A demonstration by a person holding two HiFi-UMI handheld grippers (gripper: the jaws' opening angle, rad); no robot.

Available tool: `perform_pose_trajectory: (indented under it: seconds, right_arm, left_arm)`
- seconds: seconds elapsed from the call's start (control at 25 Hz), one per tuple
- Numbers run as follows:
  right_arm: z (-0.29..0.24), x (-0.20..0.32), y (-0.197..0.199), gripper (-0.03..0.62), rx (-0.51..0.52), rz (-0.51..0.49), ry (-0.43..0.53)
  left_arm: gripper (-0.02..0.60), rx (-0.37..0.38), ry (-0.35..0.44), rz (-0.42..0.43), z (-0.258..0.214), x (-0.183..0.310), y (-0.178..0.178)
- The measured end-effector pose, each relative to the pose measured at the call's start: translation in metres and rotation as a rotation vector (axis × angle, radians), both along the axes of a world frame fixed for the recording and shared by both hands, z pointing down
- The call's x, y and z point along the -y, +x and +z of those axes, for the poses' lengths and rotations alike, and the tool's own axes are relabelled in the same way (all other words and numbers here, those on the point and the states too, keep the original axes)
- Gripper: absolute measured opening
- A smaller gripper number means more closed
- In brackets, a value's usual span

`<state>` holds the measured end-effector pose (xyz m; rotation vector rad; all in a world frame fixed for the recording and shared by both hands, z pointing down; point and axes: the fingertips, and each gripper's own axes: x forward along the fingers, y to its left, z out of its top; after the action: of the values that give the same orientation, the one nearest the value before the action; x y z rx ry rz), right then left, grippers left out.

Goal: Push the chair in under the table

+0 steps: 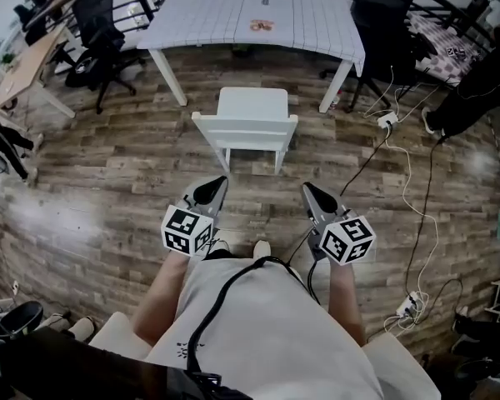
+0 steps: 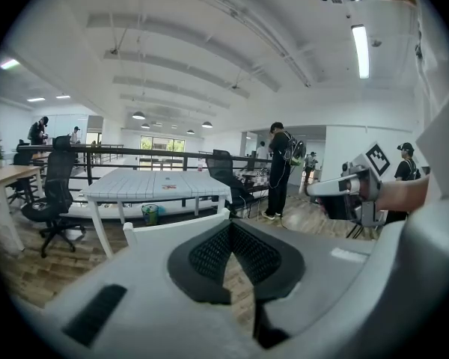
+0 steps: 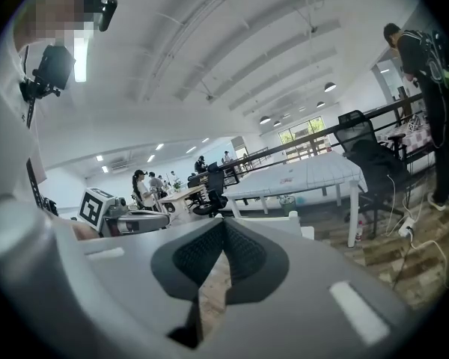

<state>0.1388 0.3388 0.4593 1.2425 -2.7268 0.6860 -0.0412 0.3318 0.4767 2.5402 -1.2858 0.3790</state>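
Wood floor [image 1: 108,182], white chair [image 1: 248,119] before table [image 1: 233,15], far legs hidden, left hand-held gripper [image 1: 221,181], right hand-held gripper [image 1: 307,187] both closed, empty.

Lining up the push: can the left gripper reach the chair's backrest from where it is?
Probably yes. Only bare wood floor lies between the left gripper and the chair's backrest, which faces it. The gripper is shut and empty, short of contact.

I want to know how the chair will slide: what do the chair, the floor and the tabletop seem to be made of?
Chair: plain matte white, painted wood or plastic; unclear which. Floor: brown wood-grain planks with soft glare, possibly laminate. Tabletop: white with a grey line grid, perhaps tiles or a print.
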Motion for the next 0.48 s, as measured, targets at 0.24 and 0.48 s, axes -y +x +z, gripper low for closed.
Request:
perform_pose_trajectory:
  seconds: [0.24,0.48]
  right_arm:
    - [0.010,-0.011,0.011,0.006,-0.002,-0.029,-0.017]
    - [0.014,-0.014,0.014,0.006,0.013,-0.047,-0.028]
  left_arm:
    - [0.008,0.003,-0.019,-0.042,0.010,-0.015,0.004]
    - [0.008,0.004,-0.012,-0.061,0.008,-0.019,0.005]
